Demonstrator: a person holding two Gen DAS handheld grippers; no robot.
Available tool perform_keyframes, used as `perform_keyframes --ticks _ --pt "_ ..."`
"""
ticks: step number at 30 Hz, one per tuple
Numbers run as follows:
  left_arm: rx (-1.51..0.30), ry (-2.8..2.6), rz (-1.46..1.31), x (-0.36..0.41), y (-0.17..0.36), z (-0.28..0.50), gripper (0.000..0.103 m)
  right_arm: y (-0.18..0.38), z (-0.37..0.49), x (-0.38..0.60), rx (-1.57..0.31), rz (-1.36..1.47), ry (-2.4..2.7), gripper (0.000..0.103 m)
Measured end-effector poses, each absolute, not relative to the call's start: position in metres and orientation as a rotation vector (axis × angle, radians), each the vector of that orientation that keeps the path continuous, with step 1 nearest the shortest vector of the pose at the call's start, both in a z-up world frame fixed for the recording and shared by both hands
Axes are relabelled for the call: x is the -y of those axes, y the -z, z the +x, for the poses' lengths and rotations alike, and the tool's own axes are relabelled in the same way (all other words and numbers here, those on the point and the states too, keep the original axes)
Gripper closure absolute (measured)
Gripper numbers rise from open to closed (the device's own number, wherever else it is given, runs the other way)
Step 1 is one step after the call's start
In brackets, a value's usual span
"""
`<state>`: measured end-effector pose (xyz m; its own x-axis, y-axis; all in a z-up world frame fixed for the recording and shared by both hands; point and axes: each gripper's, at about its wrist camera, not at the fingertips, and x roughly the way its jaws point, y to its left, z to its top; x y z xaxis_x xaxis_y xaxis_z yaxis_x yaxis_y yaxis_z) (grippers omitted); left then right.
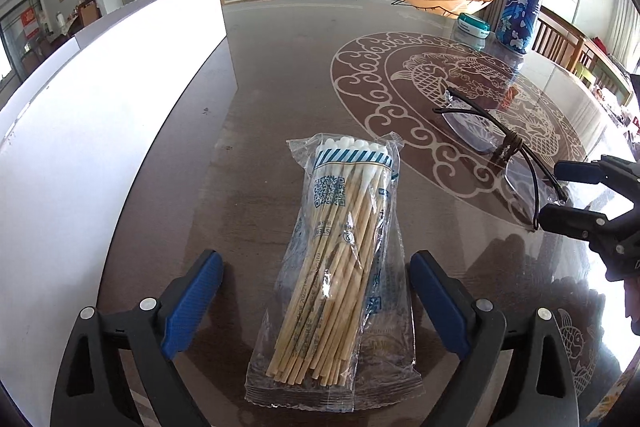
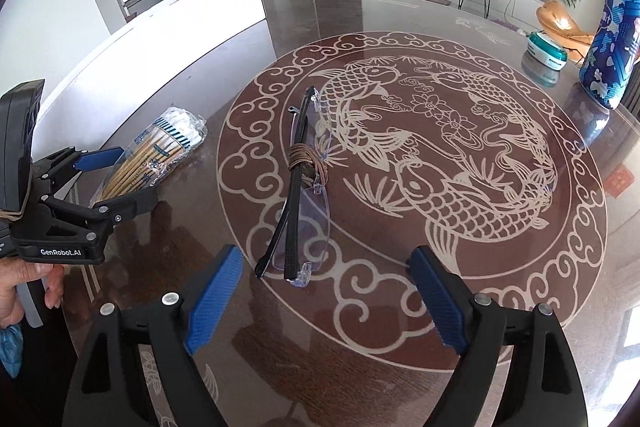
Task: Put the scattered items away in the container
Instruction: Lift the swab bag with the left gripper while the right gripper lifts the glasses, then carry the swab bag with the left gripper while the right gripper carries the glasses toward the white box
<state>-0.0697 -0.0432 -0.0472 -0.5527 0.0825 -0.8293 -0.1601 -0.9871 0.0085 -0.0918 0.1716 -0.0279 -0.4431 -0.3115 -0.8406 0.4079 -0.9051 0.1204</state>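
Left wrist view shows the left gripper (image 1: 316,307) spread wide around the cotton swab pack (image 1: 336,267), ready to clamp it, while the right gripper (image 2: 326,291) likewise gapes, unclamped, before the glasses (image 2: 304,187) at frame centre.

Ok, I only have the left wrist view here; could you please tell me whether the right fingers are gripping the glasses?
Observer: No. The right gripper is open, with a clear gap between each of its fingers and the glasses.
Operator: Thank you. How do the glasses lie for that gripper?
Observer: Folded and lengthwise, running away from its camera, with the near end about level with the fingertips.
Operator: And how does my left gripper look from that side?
Observer: A hand grips its handle at the picture's left edge, and the left gripper is open around the near end of the cotton swab pack.
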Motion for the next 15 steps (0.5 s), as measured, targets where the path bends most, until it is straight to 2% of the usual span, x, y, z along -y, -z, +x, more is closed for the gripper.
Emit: perform_keyframes --ticks 6,7,8,9,10,11,15 --pt "-0.200 -2.520 -1.479 0.030 0.046 -0.091 0.008 0.011 -0.128 -0.146 -0.161 1.448 2.245 0.017" --pt "-0.208 -2.514 -1.472 0.028 0.045 -0.092 0.015 0.012 -0.134 -0.138 -0.189 1.472 2.219 0.021" --pt "-0.212 -2.520 -1.457 0.026 0.043 -0.091 0.037 0.015 -0.138 -0.131 -0.222 1.503 2.194 0.042" --pt "-0.214 -2.534 -1.449 0.025 0.039 -0.092 0.054 0.018 -0.141 -0.126 -0.264 1.533 2.181 0.057" --pt "-0.210 -2.544 -1.460 0.025 0.036 -0.093 0.074 0.017 -0.141 -0.122 -0.327 1.533 2.206 0.081" --pt "-0.193 -2.544 -1.469 0.025 0.033 -0.094 0.075 0.016 -0.143 -0.121 -0.354 1.540 2.210 0.087" --pt "-0.114 -2.570 -1.365 0.026 0.005 -0.081 0.076 -0.016 -0.137 -0.135 -0.268 1.485 2.254 0.091"
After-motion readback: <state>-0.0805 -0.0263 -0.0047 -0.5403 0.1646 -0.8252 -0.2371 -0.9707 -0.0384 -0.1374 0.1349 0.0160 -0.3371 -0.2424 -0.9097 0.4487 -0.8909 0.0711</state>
